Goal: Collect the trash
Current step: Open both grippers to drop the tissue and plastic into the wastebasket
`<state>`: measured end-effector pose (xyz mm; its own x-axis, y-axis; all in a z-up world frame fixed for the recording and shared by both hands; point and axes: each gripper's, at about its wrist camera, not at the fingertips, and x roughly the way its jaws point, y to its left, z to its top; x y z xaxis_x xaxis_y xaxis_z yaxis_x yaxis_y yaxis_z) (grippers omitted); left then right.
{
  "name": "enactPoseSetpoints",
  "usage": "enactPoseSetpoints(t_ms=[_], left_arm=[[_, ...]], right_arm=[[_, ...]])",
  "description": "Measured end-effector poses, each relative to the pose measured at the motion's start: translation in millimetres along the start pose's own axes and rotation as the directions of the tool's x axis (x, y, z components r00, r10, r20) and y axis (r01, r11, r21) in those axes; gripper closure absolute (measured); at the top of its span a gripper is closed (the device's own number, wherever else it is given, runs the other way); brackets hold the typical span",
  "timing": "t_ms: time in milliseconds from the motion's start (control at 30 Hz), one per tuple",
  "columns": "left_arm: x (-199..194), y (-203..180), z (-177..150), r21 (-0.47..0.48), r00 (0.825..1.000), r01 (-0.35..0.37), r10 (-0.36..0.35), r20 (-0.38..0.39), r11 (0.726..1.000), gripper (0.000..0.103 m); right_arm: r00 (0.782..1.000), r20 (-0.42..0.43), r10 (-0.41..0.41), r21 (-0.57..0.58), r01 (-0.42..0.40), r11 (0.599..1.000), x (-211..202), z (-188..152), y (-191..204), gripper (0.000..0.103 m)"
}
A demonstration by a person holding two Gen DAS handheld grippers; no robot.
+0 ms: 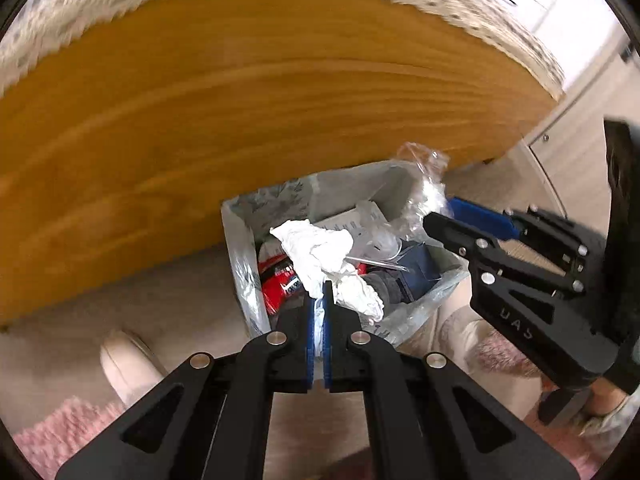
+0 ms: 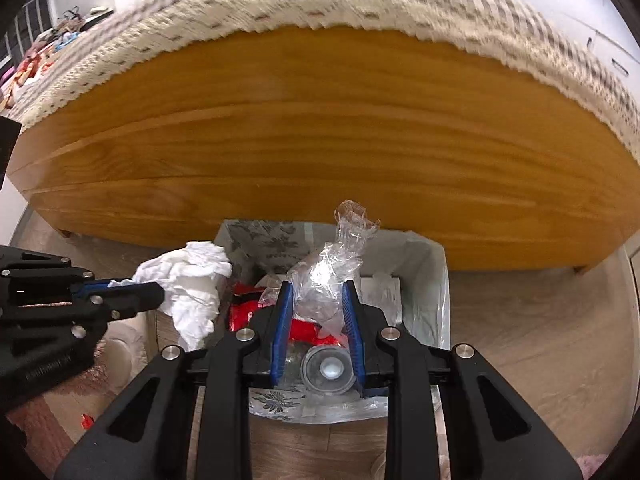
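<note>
The left gripper has its fingers pressed together on a crumpled white tissue, soft and nearly weightless, best held by a bunched fold. The right gripper pinches a crinkled clear plastic wrapper at its middle; it looks light, springy and probably slippery. Both hang just above the bag-lined trash bin on the floor beside the wooden bed frame.

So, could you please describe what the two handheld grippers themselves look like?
Both the left gripper and the right gripper are matte black linkage frames with round silver pivot pins and triangular cut-outs. Their fingers carry ribbed blue pads. No cables or sleeves show.
</note>
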<state>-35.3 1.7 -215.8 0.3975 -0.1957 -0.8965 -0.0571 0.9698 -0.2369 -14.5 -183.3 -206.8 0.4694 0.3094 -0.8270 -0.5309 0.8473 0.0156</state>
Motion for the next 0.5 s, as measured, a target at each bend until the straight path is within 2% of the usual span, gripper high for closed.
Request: enactPoseSetpoints(t_ms=[300,500], left_arm=[[35,5,1,-0.057,0.992,0.027,-0.033,-0.118,0.998,0.103],[48,5,20,-0.120,0.993,0.031,-0.044,-0.109,0.992,0.103]], right_arm=[[0.997,-0.074,0.021,0.090,-0.014,0.996,18,0,-16,0.078],[0.997,-0.070,0.025,0.116,-0.017,0.993,19,7,-24,0.078]])
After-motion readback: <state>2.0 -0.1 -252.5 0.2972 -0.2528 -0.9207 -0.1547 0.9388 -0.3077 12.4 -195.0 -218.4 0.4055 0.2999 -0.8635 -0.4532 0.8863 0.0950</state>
